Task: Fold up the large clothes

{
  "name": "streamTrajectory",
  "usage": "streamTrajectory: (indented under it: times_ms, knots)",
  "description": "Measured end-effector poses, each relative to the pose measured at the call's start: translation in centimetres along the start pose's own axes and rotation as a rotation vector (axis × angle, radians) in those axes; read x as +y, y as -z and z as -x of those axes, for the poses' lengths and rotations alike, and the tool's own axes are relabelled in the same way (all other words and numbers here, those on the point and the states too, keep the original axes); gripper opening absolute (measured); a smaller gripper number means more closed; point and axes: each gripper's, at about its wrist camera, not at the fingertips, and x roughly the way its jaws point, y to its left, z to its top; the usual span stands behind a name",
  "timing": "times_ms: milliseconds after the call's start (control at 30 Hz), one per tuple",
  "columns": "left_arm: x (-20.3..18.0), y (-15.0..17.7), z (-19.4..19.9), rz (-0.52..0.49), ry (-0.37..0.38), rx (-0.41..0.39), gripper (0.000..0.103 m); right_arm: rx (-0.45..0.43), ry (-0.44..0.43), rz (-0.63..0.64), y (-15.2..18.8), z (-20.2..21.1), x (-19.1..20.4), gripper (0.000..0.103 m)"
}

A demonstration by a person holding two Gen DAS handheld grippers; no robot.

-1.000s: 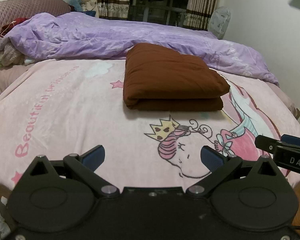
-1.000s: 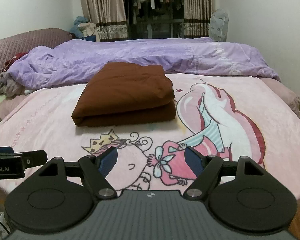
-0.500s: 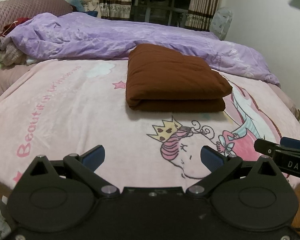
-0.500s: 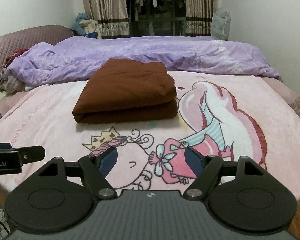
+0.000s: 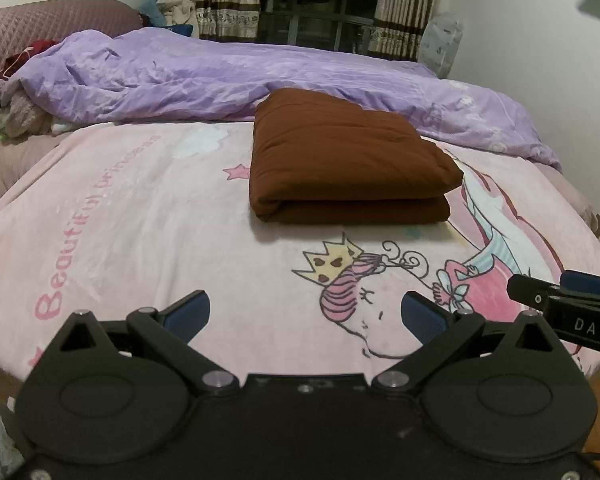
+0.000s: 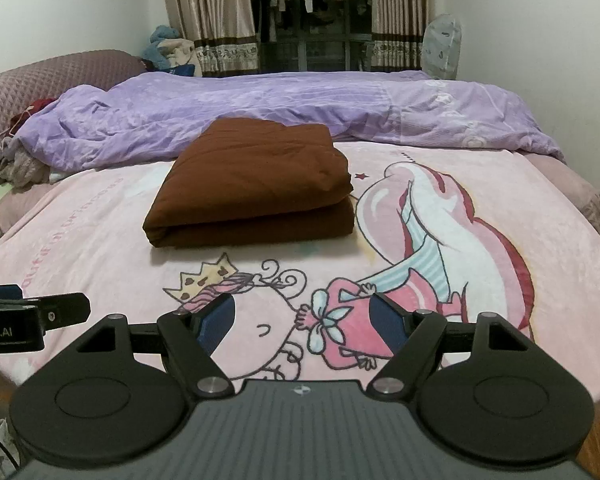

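Observation:
A brown garment (image 5: pixel 348 168) lies folded into a thick rectangle on the pink cartoon blanket (image 5: pixel 140 216), its folded edge facing me; it also shows in the right wrist view (image 6: pixel 252 192). My left gripper (image 5: pixel 306 314) is open and empty, low over the blanket's near edge, well short of the garment. My right gripper (image 6: pixel 304 318) is open and empty too, beside the left one. The right gripper's side shows at the right edge of the left wrist view (image 5: pixel 572 312). The left gripper's side shows at the left edge of the right wrist view (image 6: pixel 28 320).
A crumpled purple duvet (image 5: pixel 204 80) lies across the bed behind the garment. A quilted mauve headboard (image 6: pixel 60 76) and a heap of clothes (image 6: pixel 16 164) are at the left. Curtains (image 6: pixel 212 12), a clothes rack and a covered fan (image 6: pixel 442 46) stand at the back.
Both grippers have drifted slightly, so the folded garment sits a little lower and nearer in both views. Both stay open and empty. The garment has not moved.

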Motion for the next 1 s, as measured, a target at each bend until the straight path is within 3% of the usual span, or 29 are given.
streamTrajectory:
  times_ms: [1000]
  knots:
    - [-0.09, -0.03, -0.16, -0.004, 0.014, -0.010, 0.103, 0.009, -0.001, -0.002, -0.03, -0.38, -0.24, 0.090]
